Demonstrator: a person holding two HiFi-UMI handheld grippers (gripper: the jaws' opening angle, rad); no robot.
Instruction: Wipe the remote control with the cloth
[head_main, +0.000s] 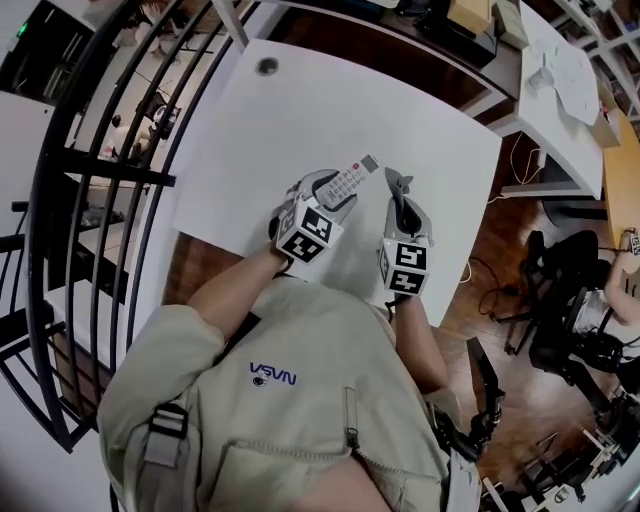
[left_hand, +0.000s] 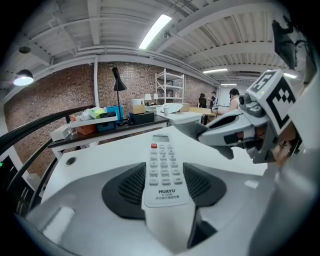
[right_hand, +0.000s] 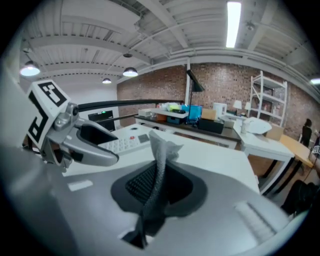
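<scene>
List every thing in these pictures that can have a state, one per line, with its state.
remote control: gripped at its lower end, buttons facing up.
cloth: bunched, pinched, apart from the remote control.
left gripper: jaws closed on the remote control.
right gripper: jaws closed on the cloth.

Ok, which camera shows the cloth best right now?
The right gripper view: the cloth stands bunched upright, pinched between the right gripper's jaws, close and unobstructed. The head view shows only a small grey tuft at that gripper's tip; the left gripper view catches just a grey edge of it.
</scene>
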